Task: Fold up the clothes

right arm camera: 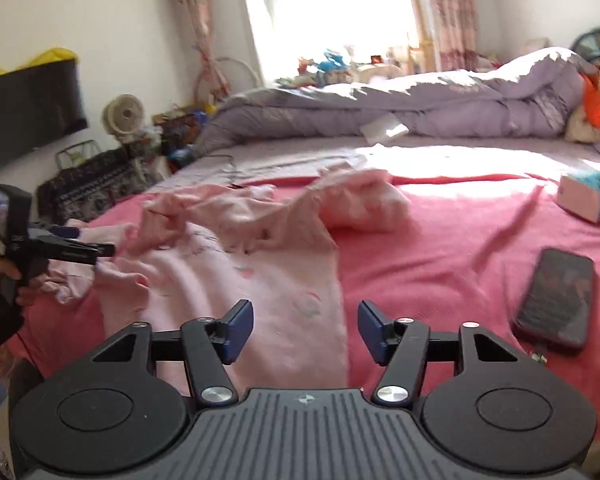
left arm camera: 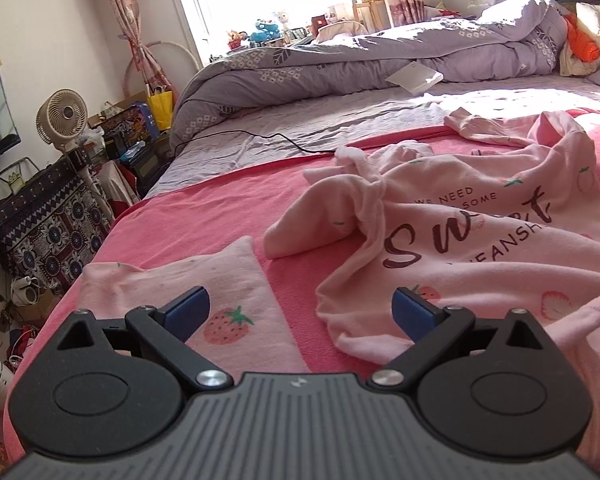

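A crumpled pink top point(left arm camera: 460, 240) printed with strawberries and dark lettering lies spread on the pink blanket point(left arm camera: 204, 216) covering the bed, directly ahead of both tools. The left gripper point(left arm camera: 300, 312) hovers just above its near hem with the blue pads wide apart, one pad over a loose pink piece point(left arm camera: 204, 300) bearing a strawberry, the other over the bunched hem. The right gripper point(right arm camera: 306, 330) is likewise spread open above the top's point(right arm camera: 260, 280) lower edge, holding nothing. Right of it a dark phone point(right arm camera: 556, 300) rests on the blanket, a small box point(right arm camera: 584, 196) farther off. Beyond the tongs, a grey quilt point(left arm camera: 380, 56) is heaped.
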`<action>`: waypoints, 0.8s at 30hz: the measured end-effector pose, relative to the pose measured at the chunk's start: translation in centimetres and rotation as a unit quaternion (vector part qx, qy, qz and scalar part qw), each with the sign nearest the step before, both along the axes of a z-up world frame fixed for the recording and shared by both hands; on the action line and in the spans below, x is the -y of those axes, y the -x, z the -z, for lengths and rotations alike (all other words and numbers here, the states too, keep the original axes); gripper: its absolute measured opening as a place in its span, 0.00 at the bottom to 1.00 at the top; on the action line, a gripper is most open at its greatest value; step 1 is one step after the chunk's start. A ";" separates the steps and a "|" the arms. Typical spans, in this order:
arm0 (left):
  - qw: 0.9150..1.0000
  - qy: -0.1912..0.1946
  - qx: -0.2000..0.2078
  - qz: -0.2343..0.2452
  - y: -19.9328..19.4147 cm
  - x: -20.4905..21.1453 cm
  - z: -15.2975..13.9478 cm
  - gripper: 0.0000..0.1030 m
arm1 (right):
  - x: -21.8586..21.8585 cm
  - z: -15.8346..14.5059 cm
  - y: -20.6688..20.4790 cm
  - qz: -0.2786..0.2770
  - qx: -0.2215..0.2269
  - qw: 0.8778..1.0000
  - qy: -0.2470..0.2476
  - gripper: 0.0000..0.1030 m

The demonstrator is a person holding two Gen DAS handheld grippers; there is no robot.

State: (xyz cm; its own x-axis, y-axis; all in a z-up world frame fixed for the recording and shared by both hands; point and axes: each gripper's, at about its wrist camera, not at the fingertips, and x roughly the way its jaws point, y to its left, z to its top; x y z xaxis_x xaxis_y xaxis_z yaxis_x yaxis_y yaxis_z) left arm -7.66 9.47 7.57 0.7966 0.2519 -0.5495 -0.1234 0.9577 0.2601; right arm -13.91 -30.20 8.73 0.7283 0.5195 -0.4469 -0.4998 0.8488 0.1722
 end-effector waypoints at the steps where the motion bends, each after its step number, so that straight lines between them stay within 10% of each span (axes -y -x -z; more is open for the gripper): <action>1: 1.000 0.002 0.002 -0.011 0.2 -0.5 -0.2 0.96 | -2.2 0.2 -0.6 -0.038 0.011 0.999 -0.003 0.64; 7: 0.999 -0.003 0.010 -0.035 2.4 -2.2 -1.0 0.96 | -14.3 3.3 -5.3 -0.182 -0.018 0.983 -0.010 0.63; 9: 0.999 -0.005 0.015 -0.040 2.9 -2.7 -1.4 0.96 | -17.6 4.0 -6.3 -0.168 -0.031 0.985 0.011 0.14; 15: 0.999 0.004 0.033 -0.042 3.1 -3.3 -2.1 0.97 | -15.4 2.3 -6.6 -0.157 -0.033 0.987 -0.022 0.12; 18: 0.999 0.012 0.031 -0.013 2.4 -2.0 -1.7 0.97 | -14.2 1.4 -6.8 -0.153 -0.033 0.987 -0.039 0.18; 22: 0.999 0.013 0.021 0.041 1.5 0.4 -0.8 0.97 | -12.6 0.2 -7.0 -0.146 -0.034 0.987 -0.063 0.70; 24: 0.998 0.007 0.014 0.067 1.1 1.8 -0.1 0.97 | -11.8 -0.4 -7.1 -0.143 -0.034 0.986 -0.074 0.70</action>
State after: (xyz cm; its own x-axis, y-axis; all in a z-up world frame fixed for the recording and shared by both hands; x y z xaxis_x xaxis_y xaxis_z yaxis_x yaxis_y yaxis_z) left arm -8.73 7.69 7.71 0.8375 0.1342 -0.5298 0.0000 0.9694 0.2456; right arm -6.81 -18.45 9.17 0.5141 0.7625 -0.3928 -0.6979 0.6381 0.3252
